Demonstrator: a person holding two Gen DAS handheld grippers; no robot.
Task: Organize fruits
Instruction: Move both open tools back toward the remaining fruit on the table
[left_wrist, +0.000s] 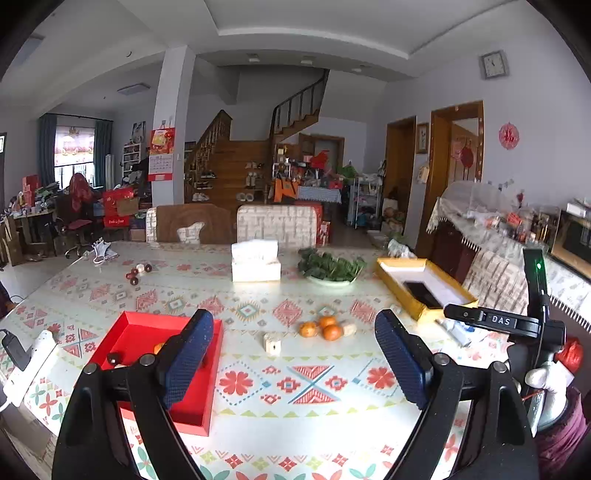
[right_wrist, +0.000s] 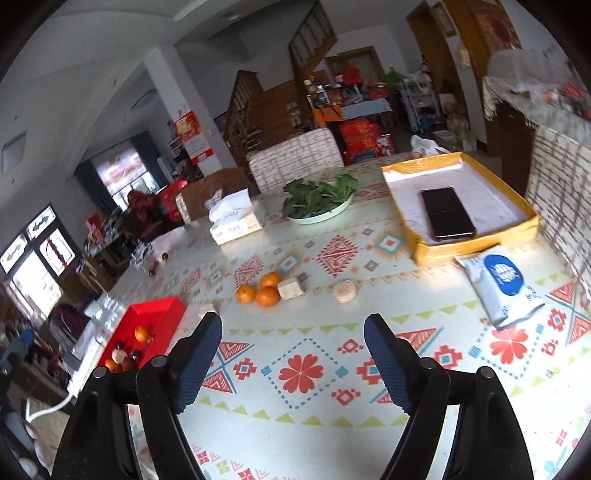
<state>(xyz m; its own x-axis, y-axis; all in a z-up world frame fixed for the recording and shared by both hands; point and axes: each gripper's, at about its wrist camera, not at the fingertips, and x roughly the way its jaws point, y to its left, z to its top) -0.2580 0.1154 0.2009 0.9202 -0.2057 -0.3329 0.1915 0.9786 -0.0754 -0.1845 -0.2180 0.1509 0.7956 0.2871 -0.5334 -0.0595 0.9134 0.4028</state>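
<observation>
Patterned tablecloth (right_wrist: 303, 373), oranges (right_wrist: 264, 291) near red tray (left_wrist: 192, 413), both jaws open, empty

Pale grey walls (left_wrist: 546, 122) under a white stepped ceiling (left_wrist: 295, 22). Far centre, a brown wooden staircase (left_wrist: 236, 162) curving up. Far left, a bright window with blue-grey curtains (left_wrist: 74, 147). Right, two brown wooden doorways (left_wrist: 436, 162) and a square grey wall clock (left_wrist: 494, 64).
</observation>
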